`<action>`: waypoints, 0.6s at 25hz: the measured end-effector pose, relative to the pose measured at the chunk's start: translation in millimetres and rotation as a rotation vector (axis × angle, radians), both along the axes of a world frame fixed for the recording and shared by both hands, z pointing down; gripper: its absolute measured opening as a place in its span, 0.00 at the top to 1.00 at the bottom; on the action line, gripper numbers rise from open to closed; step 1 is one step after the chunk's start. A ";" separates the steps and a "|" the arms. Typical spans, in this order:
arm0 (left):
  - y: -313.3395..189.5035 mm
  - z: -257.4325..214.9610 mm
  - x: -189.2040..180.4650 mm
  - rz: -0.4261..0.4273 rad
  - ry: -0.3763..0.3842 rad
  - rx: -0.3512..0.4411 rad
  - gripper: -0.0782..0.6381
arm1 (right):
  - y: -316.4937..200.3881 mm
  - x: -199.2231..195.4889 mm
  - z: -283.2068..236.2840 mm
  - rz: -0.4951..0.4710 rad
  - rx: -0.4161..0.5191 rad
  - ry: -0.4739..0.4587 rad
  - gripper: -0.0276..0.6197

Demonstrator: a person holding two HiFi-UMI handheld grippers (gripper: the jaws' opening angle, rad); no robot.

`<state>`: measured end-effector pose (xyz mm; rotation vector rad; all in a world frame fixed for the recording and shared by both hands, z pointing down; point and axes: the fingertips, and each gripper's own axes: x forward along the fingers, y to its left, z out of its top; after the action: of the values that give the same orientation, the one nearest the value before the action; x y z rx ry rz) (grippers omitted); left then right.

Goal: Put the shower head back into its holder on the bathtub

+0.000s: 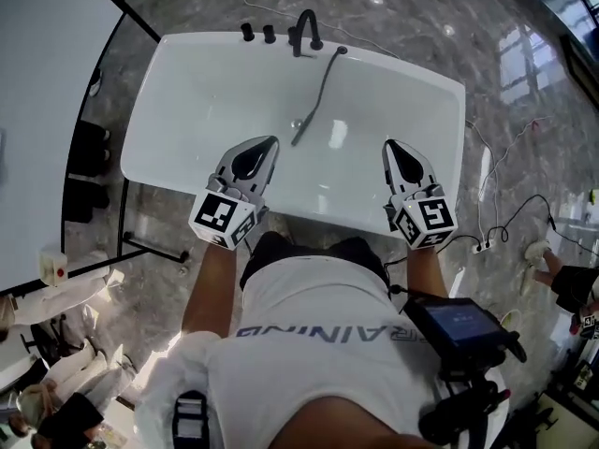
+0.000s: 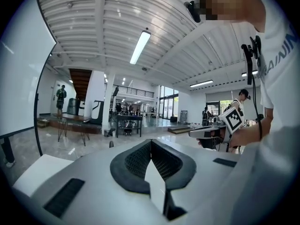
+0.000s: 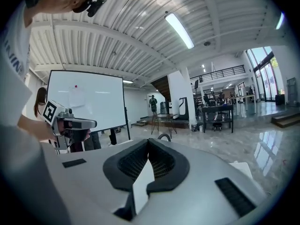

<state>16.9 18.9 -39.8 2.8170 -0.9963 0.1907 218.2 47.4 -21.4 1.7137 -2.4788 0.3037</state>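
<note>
White bathtub [image 1: 187,110]: it stands on the grey stone floor [image 1: 524,148] with its long side toward you, so both of your arms can reach in over the near rim.
Shower head [image 1: 300,135]: the dark piece lies loose on the tub bottom, just beside the drain [image 1: 297,123] and out of its holder. Its hose [image 1: 323,87] runs up to the far rim.
Black fittings [image 1: 270,34]: the knobs and spout stand in a row on the far rim. The holder is probably among them, but you cannot tell which from here.
Left hand-held gripper [image 1: 265,148]: clenched on nothing, pads pressed together. It hovers above the near part of the tub, near the shower head's low end and not touching it.
Right hand-held gripper [image 1: 393,148]: also clenched and empty, over the near right of the tub and well apart from the shower head.
Next move: you need to spread the jaws before any grasp, and your left side looks better placed.
Risk: the trailing hose may tug or twist the head as you lift it.
</note>
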 end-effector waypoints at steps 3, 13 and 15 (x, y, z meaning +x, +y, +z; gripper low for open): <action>-24.0 7.4 -27.7 0.022 0.013 -0.022 0.87 | -18.1 -25.9 0.9 0.027 -0.004 0.030 0.94; -97.1 49.7 -73.9 0.029 0.025 -0.060 0.87 | -84.5 -62.7 26.9 0.008 -0.023 0.152 0.94; -106.9 65.7 -73.1 0.006 0.023 -0.080 0.87 | -98.3 -60.8 38.1 -0.013 -0.027 0.177 0.94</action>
<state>-56.2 -88.0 25.9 2.7441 -0.9534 0.1947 157.4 -50.9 16.7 1.6362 -2.3477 0.1748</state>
